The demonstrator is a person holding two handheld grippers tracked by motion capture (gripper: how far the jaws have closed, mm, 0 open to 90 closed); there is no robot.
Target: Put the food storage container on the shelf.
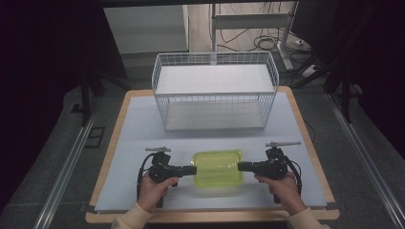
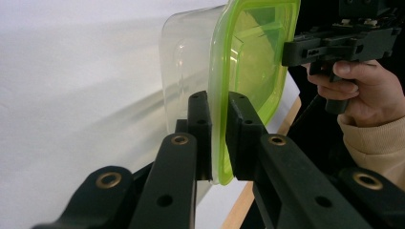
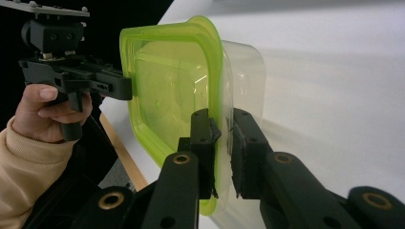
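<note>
Jaws of both grippers are clamped on the same clear container (image 1: 217, 168) with a yellow-green lid (image 2: 253, 62), one at each short end. In the high view the left gripper (image 1: 191, 170) meets the container's left edge and the right gripper (image 1: 241, 166) meets its right edge, so the container sits directly between the two sets of jaws, over the near part of the bench (image 1: 138, 129). In the left gripper view the two black jaws stand close together with the lid's rim and the container's lip pinched between them; the clear tub bulges away to one side of the jaws and the green lid faces the other side, toward the person's far hand (image 2: 363, 88). The right gripper view shows the matching grip: narrow jaws closed on the rim at the opposite end, the lid's face turned toward the other hand (image 3: 50, 114) with its cream sleeve (image 3: 28, 176), the tub's clear wall on the jaws' other side. Whether the container's base touches the pale bench cover cannot be told from these views. Beyond the jaws, at the far side of the bench and well apart from the container, stands a white wire basket (image 1: 215, 90) with a white board lying across its top.
</note>
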